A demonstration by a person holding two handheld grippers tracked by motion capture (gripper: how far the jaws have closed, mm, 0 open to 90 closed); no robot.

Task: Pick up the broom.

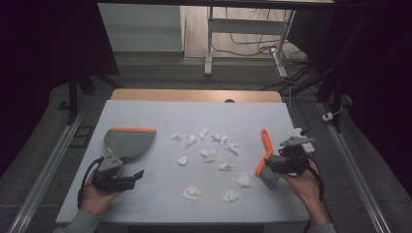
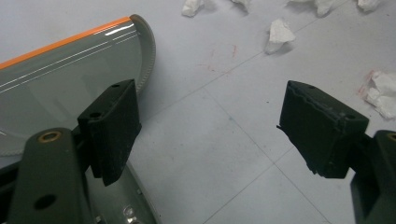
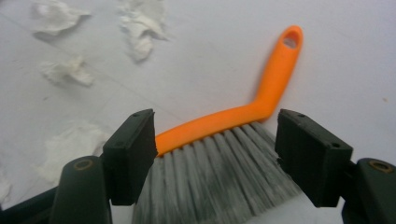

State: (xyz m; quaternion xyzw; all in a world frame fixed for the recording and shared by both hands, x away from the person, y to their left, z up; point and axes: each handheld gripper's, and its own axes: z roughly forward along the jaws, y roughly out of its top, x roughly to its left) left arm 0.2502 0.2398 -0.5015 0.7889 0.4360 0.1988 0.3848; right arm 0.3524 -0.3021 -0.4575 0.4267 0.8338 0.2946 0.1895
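The left gripper (image 1: 137,174) sits at the near left of the table, held in the person's left hand (image 1: 99,196), its jaws spread wide and holding nothing. In the left gripper view (image 2: 210,135) bare table surface lies between the two black jaws. Just beyond and to the left of it is a grey dustpan (image 1: 127,141) with an orange strip along its far edge; in the left gripper view the dustpan (image 2: 60,79) lies partly behind the left-hand jaw, and I cannot tell if the jaw touches it.

The right gripper (image 1: 273,165) is at the near right, held in the person's right hand (image 1: 306,184). Its jaws are also apart, one on either side of the grey bristles of a hand brush (image 1: 265,158). In the right gripper view (image 3: 215,158) the brush (image 3: 233,121) lies between the jaws with a gap at each side, so it is straddled, not clamped. The brush's orange handle bends and runs away toward the far side, ending in a hanging hole.

Between the two grippers, across the middle of the pale table (image 1: 145,114), are scattered crumpled white paper scraps (image 1: 209,154), some near the dustpan's side, others close to the brush. A larger wad (image 1: 191,192) lies toward the near edge. Beyond the table, on the floor, stand a white desk frame (image 1: 209,43) and loose cables (image 1: 257,46).
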